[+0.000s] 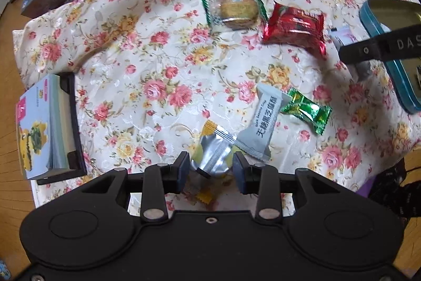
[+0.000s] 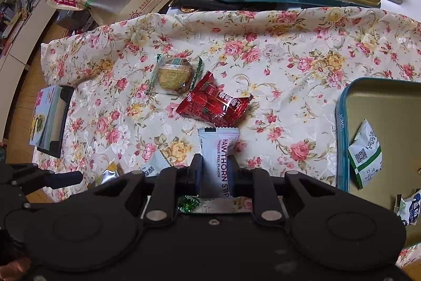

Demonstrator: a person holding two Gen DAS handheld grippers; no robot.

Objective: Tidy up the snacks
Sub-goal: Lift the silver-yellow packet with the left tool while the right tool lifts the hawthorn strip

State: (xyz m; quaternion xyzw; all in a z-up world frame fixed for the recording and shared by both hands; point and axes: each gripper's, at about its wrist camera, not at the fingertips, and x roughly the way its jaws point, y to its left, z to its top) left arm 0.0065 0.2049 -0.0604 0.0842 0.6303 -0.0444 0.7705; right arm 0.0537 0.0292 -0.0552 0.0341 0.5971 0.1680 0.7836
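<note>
Your right gripper (image 2: pixel 215 170) is clamped on the white hawthorn strip packet (image 2: pixel 217 149), which stands up between the pads above the floral cloth (image 2: pixel 276 49). Your left gripper (image 1: pixel 211 167) has its jaws apart around the silver-and-yellow wrapped snack (image 1: pixel 213 149); whether the pads touch the foil yet, I cannot tell.

The teal tin (image 2: pixel 342 128) sits to the right, already holding a green-edged white packet (image 2: pixel 365 152). Red packet (image 2: pixel 214 107) and clear-wrapped cookie (image 2: pixel 173 75) lie loose mid-cloth.

Risks:
- Hawthorn packet is slick and gripped low on its length; a fast swing toward the tin could let it pivot or slide out.
- The foil snack is crinkled and overlaps the grey sesame packet (image 1: pixel 260 128); closing off-centre may drag both, or squeeze the foil out.
- The cloth is wrinkled and loose; scraping it with a fingertip could bunch it and shift the green candy (image 1: pixel 306 109).
</note>
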